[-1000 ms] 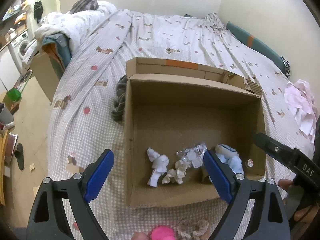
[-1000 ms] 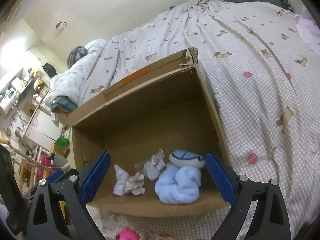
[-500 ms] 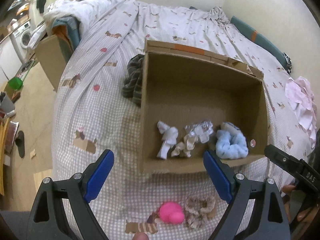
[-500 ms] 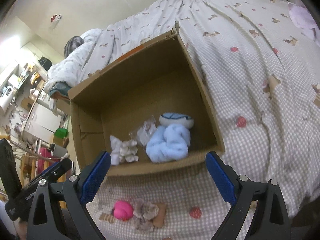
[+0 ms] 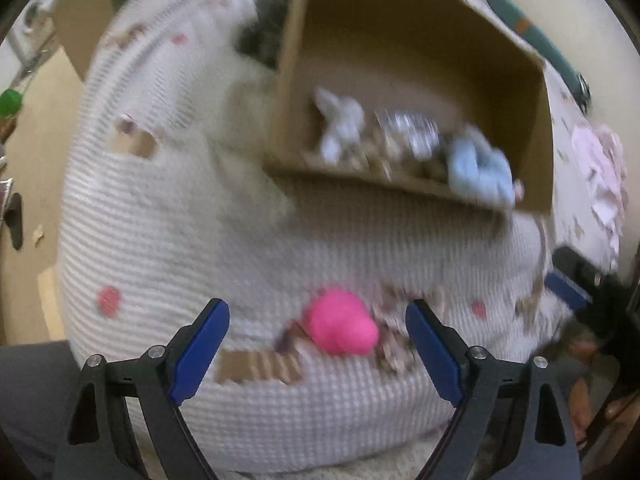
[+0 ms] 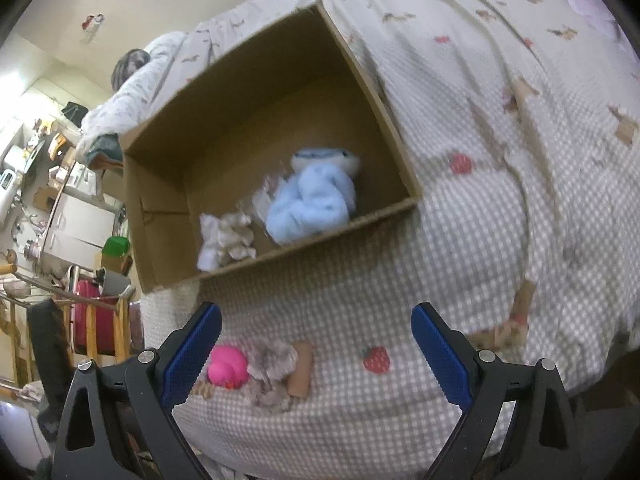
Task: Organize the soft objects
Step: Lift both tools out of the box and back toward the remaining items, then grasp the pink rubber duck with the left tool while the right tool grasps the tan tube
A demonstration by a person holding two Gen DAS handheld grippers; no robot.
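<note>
Both grippers had pulled back from the cardboard box (image 6: 256,128) over the past second, so that the near edge of the bed came into view where only the box interior had filled the frame. On the left, the left gripper (image 5: 318,338) hung with its blue pads spread wide and empty, the pink rubber duck (image 5: 342,328) lying on the checked bedspread (image 5: 168,240) between them, well short of the box. Just to the duck's right, touching it, lay a brownish scrunchie (image 6: 272,372). Inside the box, along its near wall, sat a white fabric piece (image 6: 224,236), a clear plastic packet (image 5: 412,134) and a light-blue plush (image 6: 310,200). On the right, the right gripper (image 6: 316,354) was likewise spread and holding nothing, the scrunchie nearer its left pad.

The left view was smeared by motion. The step in hand looked to be picking up the duck; it would go best with the gripper lowered squarely over the toy's body, pads clear of the scrunchie so only one item lifted, and closed gently since a soft toy squashes and may squirt out
</note>
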